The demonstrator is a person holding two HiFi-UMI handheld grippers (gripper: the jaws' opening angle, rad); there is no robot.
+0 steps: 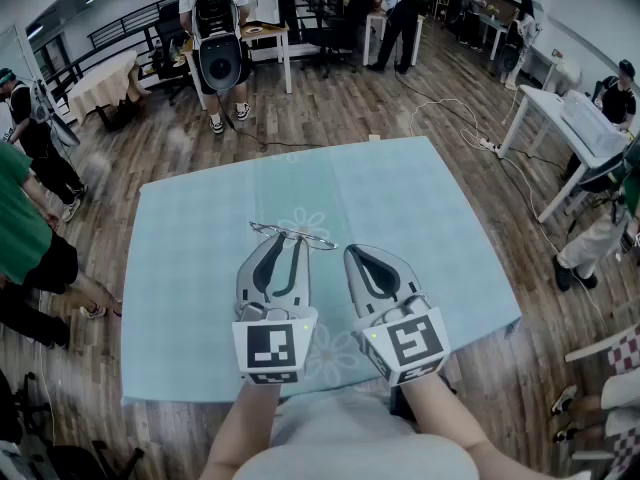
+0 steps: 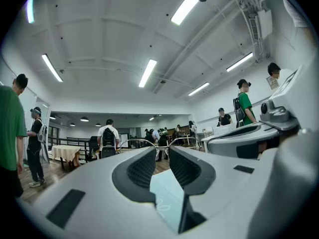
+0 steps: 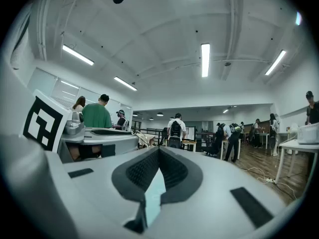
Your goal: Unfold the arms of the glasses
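Note:
A pair of thin wire-rimmed glasses (image 1: 312, 240) hangs just above the light-blue table (image 1: 190, 268), crosswise at the tips of my left gripper (image 1: 290, 236). In the left gripper view the two lens rims (image 2: 134, 143) stand out on either side of the narrow jaws (image 2: 160, 151), which are shut on the middle of the frame. I cannot make out how the arms of the glasses lie. My right gripper (image 1: 350, 252) sits just right of the glasses, level, with its jaws (image 3: 159, 151) shut and nothing between them. The left gripper's body (image 3: 99, 138) shows to the right gripper's left.
Several people stand around the room, one in green (image 1: 20, 218) close to the table's left side. Other tables (image 1: 590, 128) and chairs stand beyond, and a cable (image 1: 450, 118) runs over the wooden floor at the back right.

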